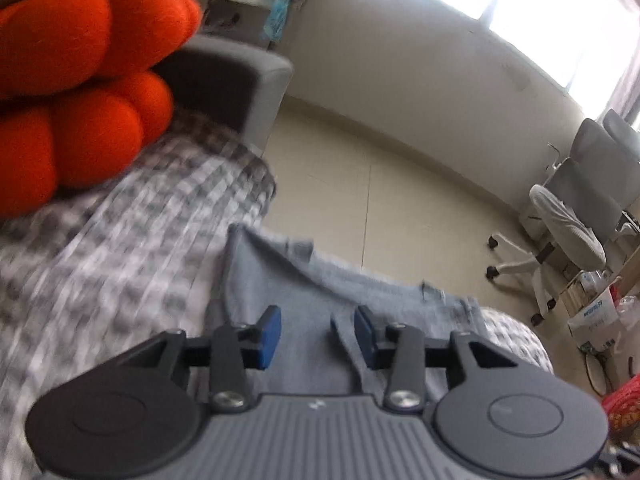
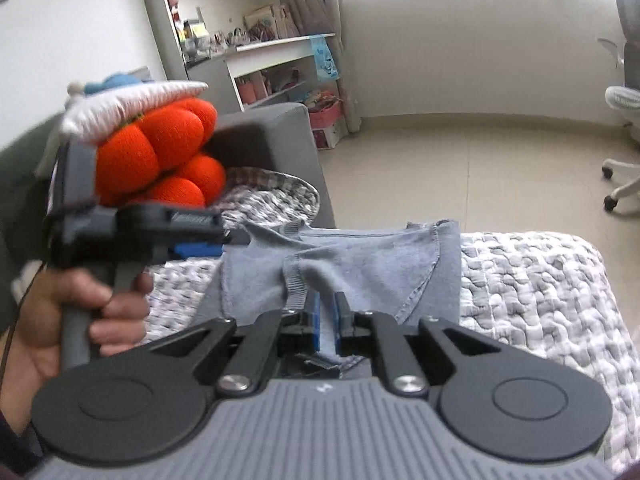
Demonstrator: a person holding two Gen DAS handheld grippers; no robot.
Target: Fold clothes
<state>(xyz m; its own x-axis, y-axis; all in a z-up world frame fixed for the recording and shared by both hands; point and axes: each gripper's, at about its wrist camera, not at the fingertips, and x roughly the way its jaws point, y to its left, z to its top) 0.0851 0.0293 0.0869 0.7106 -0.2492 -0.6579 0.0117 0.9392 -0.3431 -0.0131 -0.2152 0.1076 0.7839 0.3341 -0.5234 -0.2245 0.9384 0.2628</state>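
A grey-blue garment [image 1: 280, 280] [image 2: 360, 264] lies partly folded on a grey-and-white checked quilt [image 1: 120, 260] [image 2: 540, 280]. My left gripper [image 1: 318, 332] hovers over its near part, open, with the blue pads well apart and nothing pressed between them; a small ridge of cloth stands up beside the right pad. In the right wrist view a hand [image 2: 80, 312] holds the left gripper [image 2: 218, 236] at the garment's left edge. My right gripper [image 2: 329, 322] is at the near hem by a ribbed band [image 2: 296, 288]. Its pads stand a narrow gap apart, cloth lying loosely in the gap.
An orange plush cushion [image 1: 80, 80] [image 2: 168, 152] sits on the quilt at the left, under a white pillow [image 2: 132, 100]. A grey upholstered arm [image 1: 248, 80] [image 2: 280, 140] stands behind it. Beyond the bed edge are beige floor [image 2: 460, 168], an office chair [image 1: 568, 232] and shelves [image 2: 240, 40].
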